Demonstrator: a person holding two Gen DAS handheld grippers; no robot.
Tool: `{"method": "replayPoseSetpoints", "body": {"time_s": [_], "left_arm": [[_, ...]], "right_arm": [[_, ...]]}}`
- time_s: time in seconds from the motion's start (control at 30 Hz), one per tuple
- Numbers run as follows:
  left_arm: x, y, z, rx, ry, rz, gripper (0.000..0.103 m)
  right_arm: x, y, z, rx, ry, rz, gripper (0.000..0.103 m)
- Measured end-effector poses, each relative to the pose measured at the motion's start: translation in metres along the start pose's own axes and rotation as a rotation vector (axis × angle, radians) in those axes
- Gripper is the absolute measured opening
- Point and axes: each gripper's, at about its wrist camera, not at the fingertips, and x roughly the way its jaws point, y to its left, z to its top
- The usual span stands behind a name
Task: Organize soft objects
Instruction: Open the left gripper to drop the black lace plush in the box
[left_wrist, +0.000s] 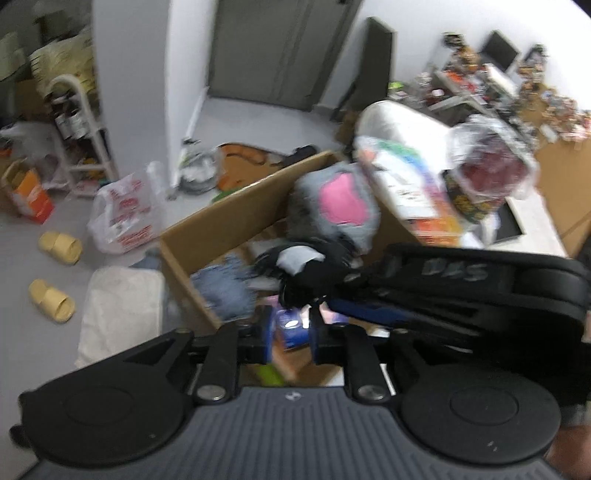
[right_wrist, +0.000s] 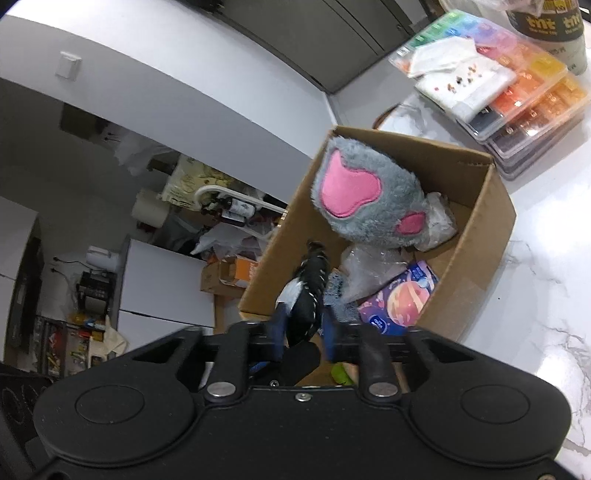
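The right tool (right_wrist: 304, 332) is clamped on one black-and-white soft toy (right_wrist: 308, 291), whose long axis runs straight ahead of the tool, over the near wall of the one box (right_wrist: 491, 221) on the bench (right_wrist: 546, 258). The one grey plush (right_wrist: 364, 195) lies further ahead in the box, one purple carton (right_wrist: 397, 299) just ahead to the right. The left tool (left_wrist: 290, 332) seems apart and empty, though blurred, just below and beside the right one.
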Motion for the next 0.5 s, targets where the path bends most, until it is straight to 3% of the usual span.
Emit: {"method": "replayPoseSetpoints", "body": {"time_s": [0.07, 0.17, 0.43, 0.5], "left_arm": [[0.0, 0.004, 0.0, -0.005, 0.001, 0.045, 0.035], [-0.006, 0.011, 0.001, -0.035, -0.011, 0.023, 0.05], [-0.028, 0.002, 0.004, -0.044, -0.055, 0.026, 0.061], [-0.035, -0.003, 0.004, -0.041, -0.071, 0.034, 0.068]], "right_arm": [[-0.001, -0.001, 0.001, 0.003, -0.004, -0.006, 0.051], [-0.01, -0.002, 0.002, -0.013, -0.022, -0.008, 0.053], [-0.039, -0.006, 0.001, -0.026, -0.057, -0.01, 0.055], [-0.049, -0.005, 0.0, -0.051, -0.078, -0.027, 0.064]]}}
